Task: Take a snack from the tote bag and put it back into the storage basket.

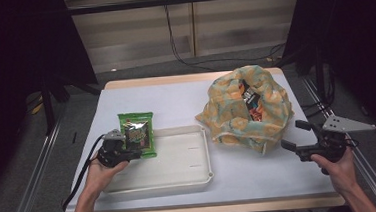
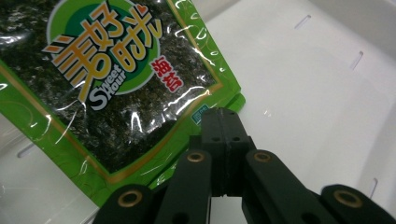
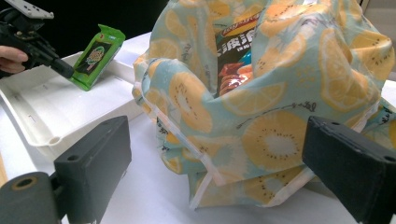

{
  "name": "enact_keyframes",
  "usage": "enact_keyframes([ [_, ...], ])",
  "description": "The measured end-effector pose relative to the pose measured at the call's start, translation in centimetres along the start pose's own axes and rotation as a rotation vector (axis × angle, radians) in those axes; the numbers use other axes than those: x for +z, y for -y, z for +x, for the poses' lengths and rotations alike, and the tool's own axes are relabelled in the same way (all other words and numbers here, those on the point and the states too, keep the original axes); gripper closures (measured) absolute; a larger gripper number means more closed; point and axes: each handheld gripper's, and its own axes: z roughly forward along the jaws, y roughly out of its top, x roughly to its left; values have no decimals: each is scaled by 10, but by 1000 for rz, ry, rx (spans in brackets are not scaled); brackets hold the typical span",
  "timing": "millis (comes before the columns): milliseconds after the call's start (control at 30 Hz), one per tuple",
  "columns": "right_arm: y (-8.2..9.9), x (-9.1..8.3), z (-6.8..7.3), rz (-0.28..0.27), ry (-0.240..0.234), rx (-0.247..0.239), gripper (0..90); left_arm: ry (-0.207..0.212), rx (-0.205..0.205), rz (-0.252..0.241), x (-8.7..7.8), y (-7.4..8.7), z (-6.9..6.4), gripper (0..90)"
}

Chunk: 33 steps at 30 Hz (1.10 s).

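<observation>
While clamped: left hand-held gripper (image 2: 223, 122) | seaweed packet (image 2: 107, 79) corner | over tray (image 2: 299, 88)

Tray (image 1: 181, 179): on my surface (image 1: 140, 97), left of centre, near edge.
Snack packet (image 1: 137, 134): over the tray's far-left corner, tilted, its corner in my left tongs (image 1: 135, 153).
Bag (image 1: 244, 109): right of the tray, just beside it.
Right tongs (image 1: 294, 135): right of the bag, near it.

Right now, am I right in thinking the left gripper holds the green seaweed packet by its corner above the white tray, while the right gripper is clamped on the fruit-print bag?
Not quite: the right gripper is open, its jaws wide apart and short of the fruit-print bag, as the right gripper view shows. The left gripper does hold the green seaweed packet by its corner above the white tray.
</observation>
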Motion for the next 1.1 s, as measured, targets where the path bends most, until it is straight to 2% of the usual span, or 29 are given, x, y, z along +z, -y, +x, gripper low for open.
enact_keyframes([
  [33,0,0,0,3,3,-4,74,-14,-1,27,1,0,2,900],
  [133,0,0,-1,7,3,-3,75,-12,-9,51,3,-1,3,900],
  [233,1,1,0,7,4,-6,75,-27,3,133,9,-3,6,900],
  [267,1,1,0,8,4,-5,75,-28,-7,128,11,-4,6,900],
  [333,1,1,0,8,5,-5,75,-23,2,141,12,-6,7,900],
  [467,1,2,0,15,3,-11,75,-46,-10,137,15,-10,9,898],
  [567,1,3,0,16,2,-10,75,-45,-11,144,15,-11,12,899],
  [633,1,3,1,15,3,-8,76,-64,-25,143,16,-13,14,900],
  [667,1,3,1,14,3,-7,75,-65,-40,128,17,-13,15,900],
  [833,1,4,0,13,5,-5,75,-75,-51,114,14,-14,22,891],
  [933,1,3,0,14,4,-6,76,-69,-28,120,12,-14,21,878],
  [1000,1,3,-1,15,2,-5,76,-63,-41,107,11,-14,19,875],
  [1100,2,4,0,15,1,-4,78,-71,-29,104,10,-13,17,875],
])
